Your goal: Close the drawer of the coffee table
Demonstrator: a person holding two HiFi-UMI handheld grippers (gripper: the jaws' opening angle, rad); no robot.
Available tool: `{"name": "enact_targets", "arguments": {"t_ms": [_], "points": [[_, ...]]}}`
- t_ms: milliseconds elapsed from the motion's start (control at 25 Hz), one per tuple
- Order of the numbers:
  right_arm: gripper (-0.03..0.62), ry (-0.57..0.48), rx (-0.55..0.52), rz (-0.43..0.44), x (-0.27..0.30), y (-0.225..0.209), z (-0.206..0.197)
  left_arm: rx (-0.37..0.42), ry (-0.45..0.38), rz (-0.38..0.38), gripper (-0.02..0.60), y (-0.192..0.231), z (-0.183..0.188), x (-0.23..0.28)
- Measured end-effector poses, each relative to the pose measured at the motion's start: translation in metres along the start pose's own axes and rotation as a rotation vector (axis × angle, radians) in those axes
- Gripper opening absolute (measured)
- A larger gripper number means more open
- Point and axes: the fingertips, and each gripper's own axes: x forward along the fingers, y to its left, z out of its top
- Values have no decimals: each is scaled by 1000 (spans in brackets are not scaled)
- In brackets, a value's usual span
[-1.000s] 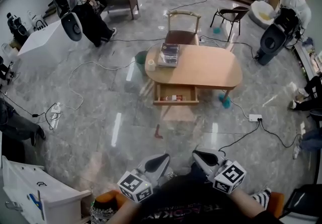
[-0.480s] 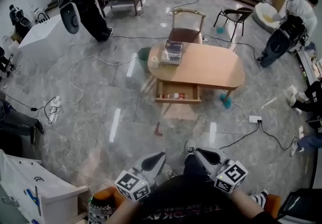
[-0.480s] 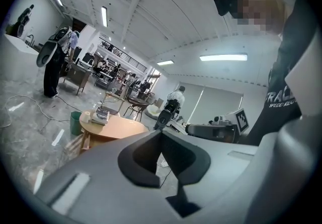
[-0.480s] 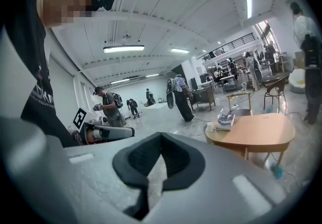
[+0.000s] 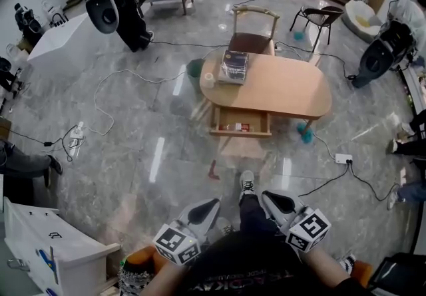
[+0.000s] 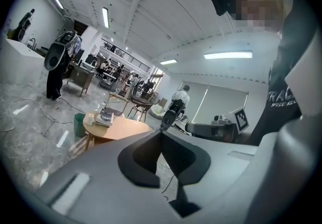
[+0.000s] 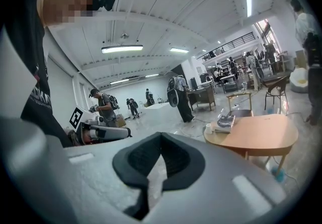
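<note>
Tools both clenched: left tool (image 5: 210, 208) and right tool (image 5: 271, 199) each have jaws pressed together with nothing between them. Both are held low at the person's waist, pointing toward the bench (image 5: 289, 92) and well apart from it.

Drawer (image 5: 241, 130) stands pulled out from the near long side of the bench, under its left end, front panel facing the tools. Small items lie inside, one of them red; too small to name. A stack of books (image 5: 234, 66) sits on the bench just above the drawer. A chair (image 5: 251, 40) stands on the far side of the bench.

Judgement: the step in hand is the approach; the drawer is not yet reached.

To do it well:
- Come in square to the drawer front.
- Leave the jaws together and use the tips as a blunt pusher.
- Set them on the middle of the front panel; an off-centre push would likely skew the drawer.
- Push slowly and straight in, since the bench may slide on the glossy floor.
- Mind the cable (image 5: 325, 183) right of the bench.
</note>
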Motion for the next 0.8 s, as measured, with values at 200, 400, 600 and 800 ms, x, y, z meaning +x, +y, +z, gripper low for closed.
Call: {"name": "enact_targets", "arguments": {"t_ms": [200, 400, 600, 800], "points": [[2, -4, 5, -7, 23, -42, 14, 20, 12, 21, 0, 21, 14, 31], [2, 15, 35, -4, 52, -91, 21, 18, 22, 67, 0, 56, 26, 70], [2, 20, 62, -24, 79, -153, 37, 68, -1, 90, 0, 89, 37, 125], [2, 46, 57, -28, 106, -212, 51, 98, 14, 91, 0, 119, 62, 186]]}}
